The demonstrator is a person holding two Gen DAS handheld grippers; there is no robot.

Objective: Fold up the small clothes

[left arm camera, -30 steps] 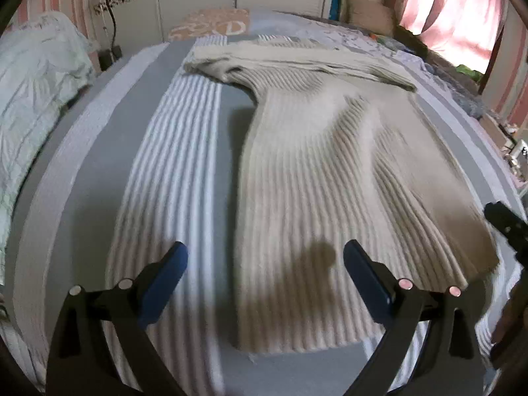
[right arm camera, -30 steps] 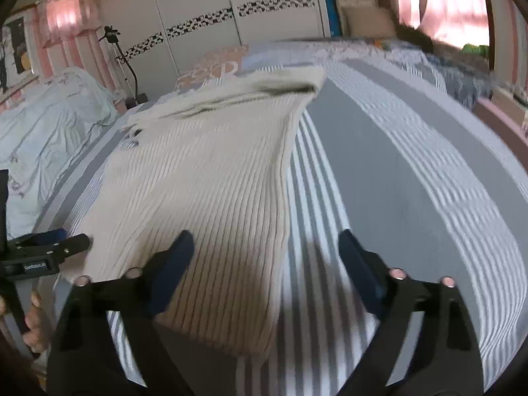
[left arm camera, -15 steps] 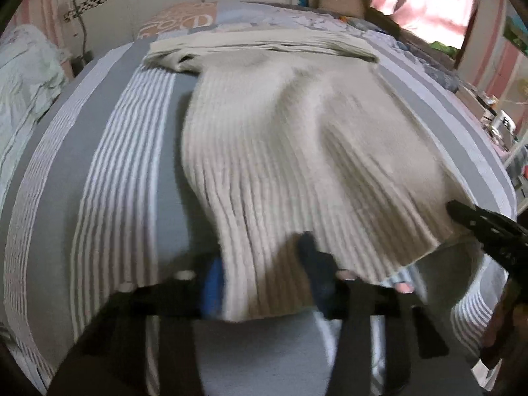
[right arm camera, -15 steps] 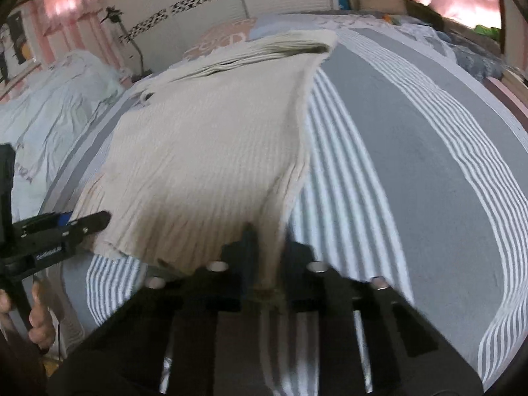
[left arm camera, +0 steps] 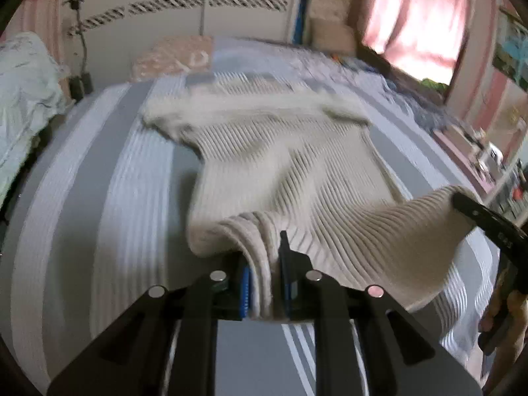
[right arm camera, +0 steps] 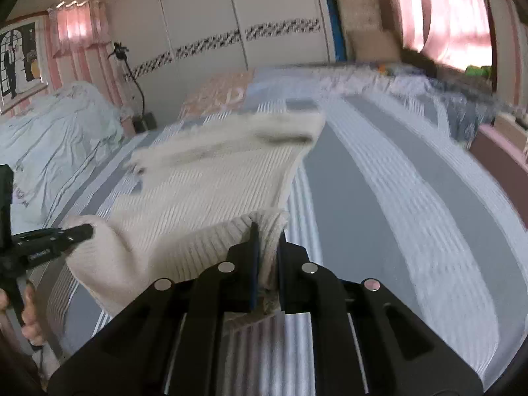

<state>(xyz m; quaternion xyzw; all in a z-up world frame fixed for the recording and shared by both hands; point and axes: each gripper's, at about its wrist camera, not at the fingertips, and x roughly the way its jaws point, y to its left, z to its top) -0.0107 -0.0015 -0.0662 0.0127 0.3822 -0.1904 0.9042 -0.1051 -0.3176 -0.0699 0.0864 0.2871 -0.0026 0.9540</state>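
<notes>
A cream ribbed knit sweater [left arm camera: 283,165] lies on a grey and white striped bed [left arm camera: 99,217], its sleeves folded across the far end. My left gripper [left arm camera: 265,264] is shut on the near left corner of the hem. In the right wrist view the same sweater [right arm camera: 211,191] is held at its near right hem corner by my right gripper [right arm camera: 265,254], also shut. The hem hangs lifted between the two grippers, above the bed [right arm camera: 396,217]. Each gripper shows in the other's view: the right one [left arm camera: 475,214] and the left one [right arm camera: 76,232].
A pale green quilt [right arm camera: 56,142] lies heaped to the left. A peach pillow [left arm camera: 175,56] sits at the bed's head before a white wardrobe [right arm camera: 231,23]. Pink curtains [left arm camera: 419,23] and cluttered shelves [left arm camera: 495,155] are on the right. A hand [right arm camera: 29,316] holds the left gripper's handle.
Both grippers went from open to shut on the sweater's near hem corners, then raised the hem off the bed and carried it forward toward the sleeves.
</notes>
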